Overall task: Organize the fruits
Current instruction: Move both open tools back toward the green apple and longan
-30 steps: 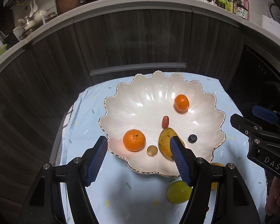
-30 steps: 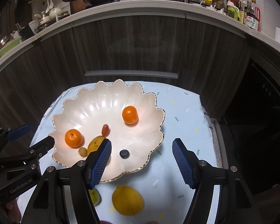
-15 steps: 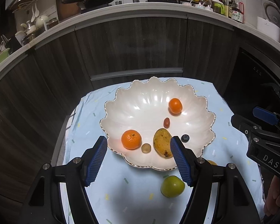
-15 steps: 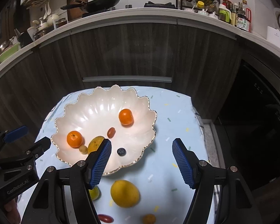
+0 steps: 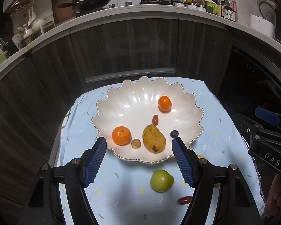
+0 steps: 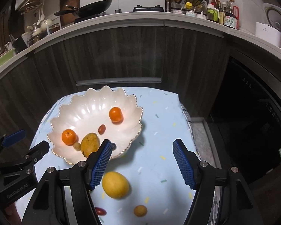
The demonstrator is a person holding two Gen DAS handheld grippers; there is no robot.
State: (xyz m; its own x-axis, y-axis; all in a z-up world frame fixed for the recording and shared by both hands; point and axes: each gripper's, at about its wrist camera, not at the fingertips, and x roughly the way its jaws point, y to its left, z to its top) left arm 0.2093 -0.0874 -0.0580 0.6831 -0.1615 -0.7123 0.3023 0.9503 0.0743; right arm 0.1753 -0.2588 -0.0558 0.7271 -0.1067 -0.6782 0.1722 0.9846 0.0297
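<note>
**Both grippers spread and empty over a half-filled scalloped bowl**

The left gripper [image 5: 138, 161] hangs with its blue ribbed pads wide apart and nothing between them, above the near rim of the bowl. The right gripper [image 6: 142, 163] is likewise spread and empty, over the blue cloth to the right of the bowl. Seen from the left wrist camera, the right gripper's black body carries the letters "DAS"; seen from the right wrist camera, the left gripper's body reads "GenRobot.AI".

The white scalloped bowl [image 5: 133, 101] with a gold edge sits on a light blue cloth [image 5: 121, 191] sprinkled with small coloured dashes. Six pieces lie in it: two mandarins, a near one [image 5: 121, 135] at the left and a far one [image 5: 164, 103] at the right; one mango [image 5: 154, 138]; one red cherry tomato [image 5: 155, 119] between the mango and the far mandarin; one small tan fruit [image 5: 136, 143] between the near mandarin and the mango; and one blueberry [image 5: 174, 133] just right of the mango.

Four pieces rest on the cloth outside the bowl: one green fruit [image 5: 161, 180], one yellow fruit [image 6: 115, 184], one small orange-yellow fruit [image 6: 140, 210], and a second red cherry tomato [image 6: 100, 211].

On the counter behind stand a black wok [image 6: 91, 7] and a bottle with a red label [image 6: 231, 19] whose writing is too small to read.
</note>
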